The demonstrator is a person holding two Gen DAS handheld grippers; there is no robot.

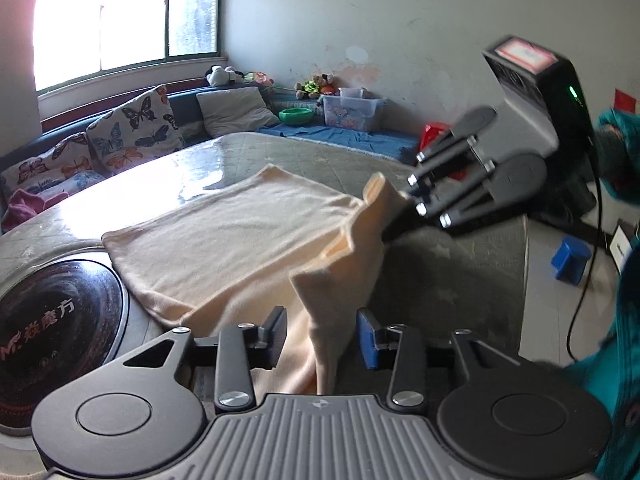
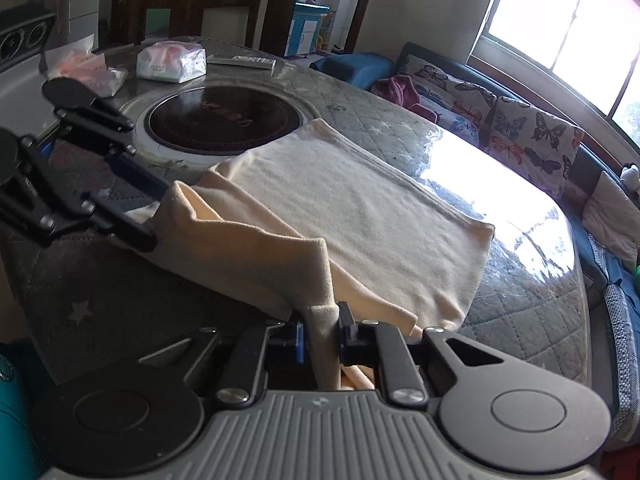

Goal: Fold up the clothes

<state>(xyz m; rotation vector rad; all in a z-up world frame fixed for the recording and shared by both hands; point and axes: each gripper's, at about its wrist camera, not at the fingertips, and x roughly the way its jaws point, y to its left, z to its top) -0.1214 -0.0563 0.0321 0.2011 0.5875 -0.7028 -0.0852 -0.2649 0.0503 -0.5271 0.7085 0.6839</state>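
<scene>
Cream cloth (image 2: 320,344) is pinched by the right gripper (image 2: 322,338); ahead to its left, another edge is clamped by the left gripper (image 2: 154,216) above the table (image 2: 520,280).

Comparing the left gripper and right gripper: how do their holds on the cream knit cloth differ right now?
The left gripper has its jaws set wide, with a thick bunch of the cream knit cloth filling the gap. The right gripper has its jaws nearly together on a thin fold. The left's blue pad shows on its right finger and the right's on its left finger. Both hold the cloth's near edge raised above the quilted grey table cover.
</scene>
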